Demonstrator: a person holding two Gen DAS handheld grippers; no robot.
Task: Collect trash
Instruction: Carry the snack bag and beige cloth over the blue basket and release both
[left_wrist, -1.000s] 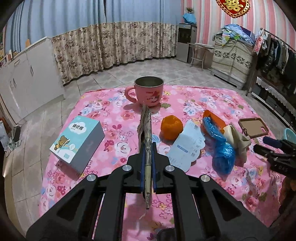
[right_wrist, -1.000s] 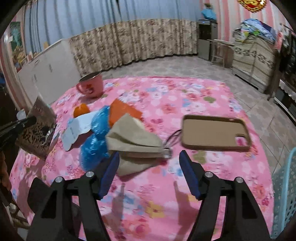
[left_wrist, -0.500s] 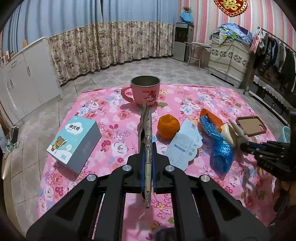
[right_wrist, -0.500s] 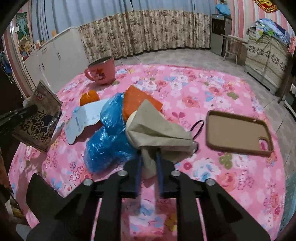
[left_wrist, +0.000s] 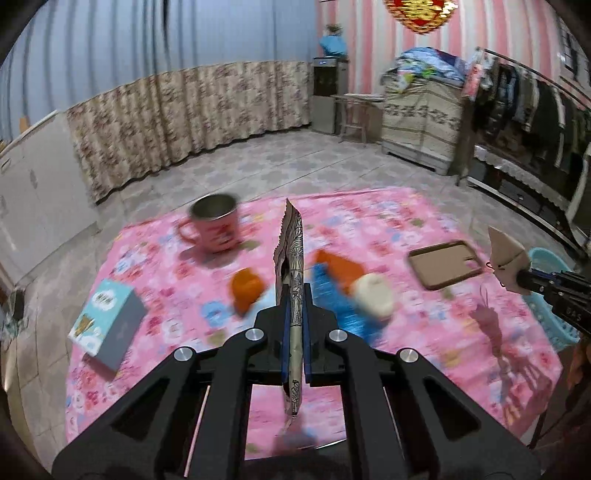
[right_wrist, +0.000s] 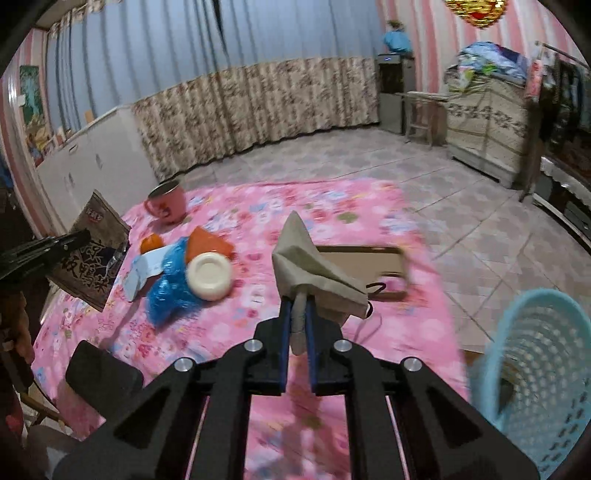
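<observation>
Now, from the left, you have one pale blue box (left_wrist: 109, 326) on the pink floral tablecloth (left_wrist: 406, 221), its printed label too blurred to read, and one pink mug (left_wrist: 212, 227) far behind it. Your left gripper (left_wrist: 293, 299) is clenched on one flat snack wrapper (left_wrist: 291, 258), held edge-up above the cloth; the right wrist view shows large dark Chinese characters on its face (right_wrist: 90, 254). Beside it lie one orange fruit (left_wrist: 246, 290), one white paper slip (right_wrist: 142, 269), one blue plastic bag (right_wrist: 170, 286), one orange wrapper (right_wrist: 207, 242) and one white round lid (right_wrist: 208, 277). Your right gripper (right_wrist: 297, 314), jaws just closed, grasps one beige mask (right_wrist: 314, 269) lifted clear of the cloth. One tan phone case (left_wrist: 445, 264) lies behind it, and one light blue basket (right_wrist: 543, 373) stands at the table's near right.
</observation>
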